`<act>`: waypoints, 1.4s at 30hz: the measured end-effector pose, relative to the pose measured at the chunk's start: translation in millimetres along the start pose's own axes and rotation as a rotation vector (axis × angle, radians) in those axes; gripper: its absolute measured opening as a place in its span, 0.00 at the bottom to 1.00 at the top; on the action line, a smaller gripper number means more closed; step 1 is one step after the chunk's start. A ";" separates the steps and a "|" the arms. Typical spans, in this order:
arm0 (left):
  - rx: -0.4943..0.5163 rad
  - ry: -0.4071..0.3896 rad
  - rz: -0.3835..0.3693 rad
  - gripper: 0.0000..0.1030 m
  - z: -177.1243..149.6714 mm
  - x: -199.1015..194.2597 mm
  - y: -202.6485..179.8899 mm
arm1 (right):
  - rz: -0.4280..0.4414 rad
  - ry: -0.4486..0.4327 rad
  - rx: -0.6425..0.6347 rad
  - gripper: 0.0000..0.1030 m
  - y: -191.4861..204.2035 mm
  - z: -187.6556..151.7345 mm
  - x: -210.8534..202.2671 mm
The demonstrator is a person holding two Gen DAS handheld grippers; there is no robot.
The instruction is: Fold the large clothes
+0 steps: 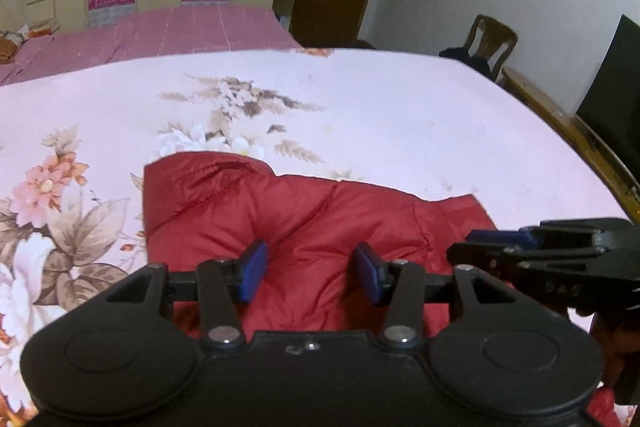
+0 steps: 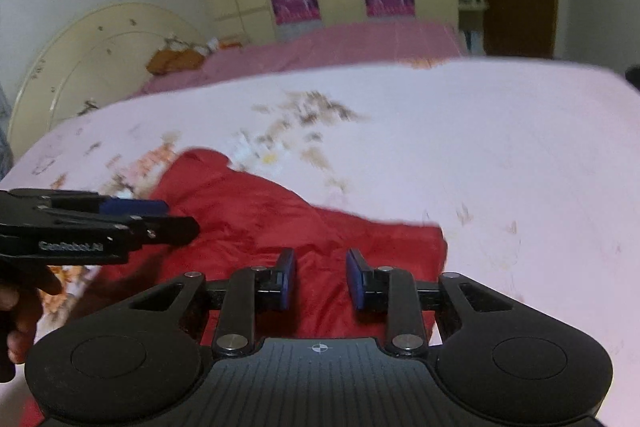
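Both sets of jaws parted and holding nothing, left gripper (image 1: 310, 273) and right gripper (image 2: 320, 279) poised just above the red padded jacket (image 1: 304, 227) lying rumpled on the floral bed (image 1: 400, 115) directly ahead, probably to pick a fold edge.
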State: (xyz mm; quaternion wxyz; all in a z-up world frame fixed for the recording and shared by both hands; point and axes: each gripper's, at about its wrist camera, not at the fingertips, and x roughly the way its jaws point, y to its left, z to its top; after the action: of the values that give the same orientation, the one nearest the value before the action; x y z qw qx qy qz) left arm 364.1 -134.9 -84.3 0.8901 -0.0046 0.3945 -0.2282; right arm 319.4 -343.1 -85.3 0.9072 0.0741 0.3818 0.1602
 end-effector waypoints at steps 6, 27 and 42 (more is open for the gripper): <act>0.023 0.050 0.005 0.47 -5.6 19.5 -2.5 | 0.029 0.048 0.112 0.28 -26.3 -15.7 13.2; 0.076 -0.040 -0.072 0.52 -70.6 -86.6 -22.5 | 0.034 -0.002 0.087 0.28 -18.9 -48.2 -80.0; 0.098 -0.088 -0.046 0.51 -105.2 -139.5 -39.7 | 0.095 -0.058 0.044 0.28 -0.5 -54.1 -136.2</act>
State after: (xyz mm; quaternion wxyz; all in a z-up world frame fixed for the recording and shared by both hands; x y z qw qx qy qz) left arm 192.5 -95.2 -51.7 0.9003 0.0199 0.3432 -0.2670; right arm 191.2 -390.3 -32.0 0.9075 0.1168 0.3547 0.1923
